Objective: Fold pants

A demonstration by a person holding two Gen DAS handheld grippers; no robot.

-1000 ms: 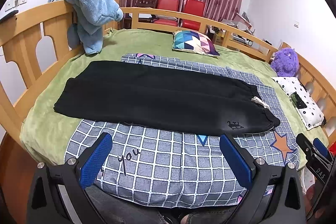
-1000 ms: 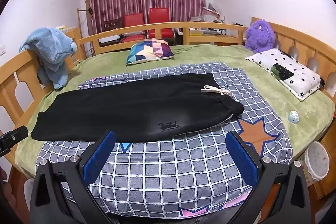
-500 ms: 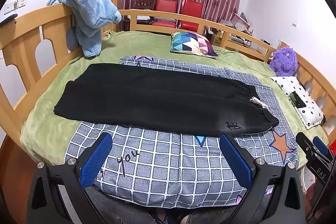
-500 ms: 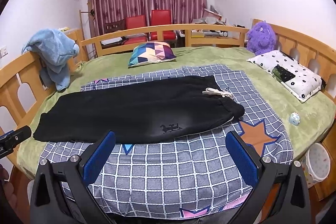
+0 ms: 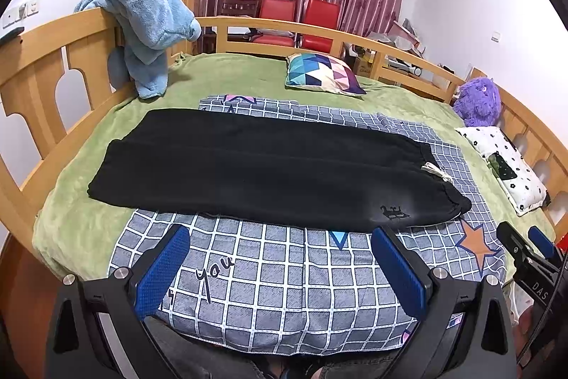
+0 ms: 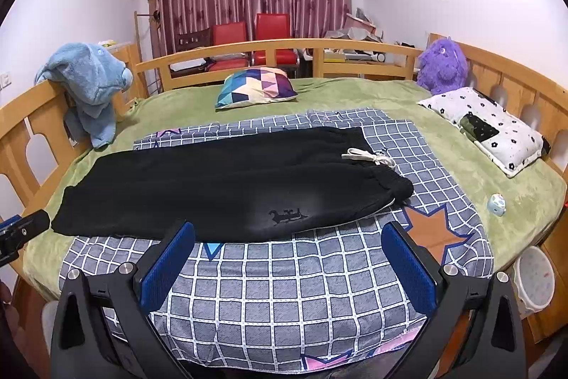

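Black pants (image 5: 269,166) lie flat across the bed, folded lengthwise, waistband with white drawstring (image 5: 435,172) to the right and leg cuffs to the left. They also show in the right wrist view (image 6: 227,180), drawstring (image 6: 369,158) at the right. My left gripper (image 5: 280,258) is open and empty, held above the near edge of the checked blanket (image 5: 291,286), short of the pants. My right gripper (image 6: 289,254) is open and empty, also near the bed's front edge, short of the pants.
A blue plush towel (image 5: 149,23) hangs on the wooden bed rail (image 5: 46,66) at left. A patterned cushion (image 5: 323,73), purple plush toy (image 5: 477,102) and white flowered pillow (image 5: 507,169) lie on the green bedspread (image 5: 88,208). A small toy (image 6: 496,204) and white bin (image 6: 536,283) are at right.
Both grippers have drifted slightly; the views have tilted down a little and the pants sit marginally lower in frame. Nothing was grasped; the pants have not moved.
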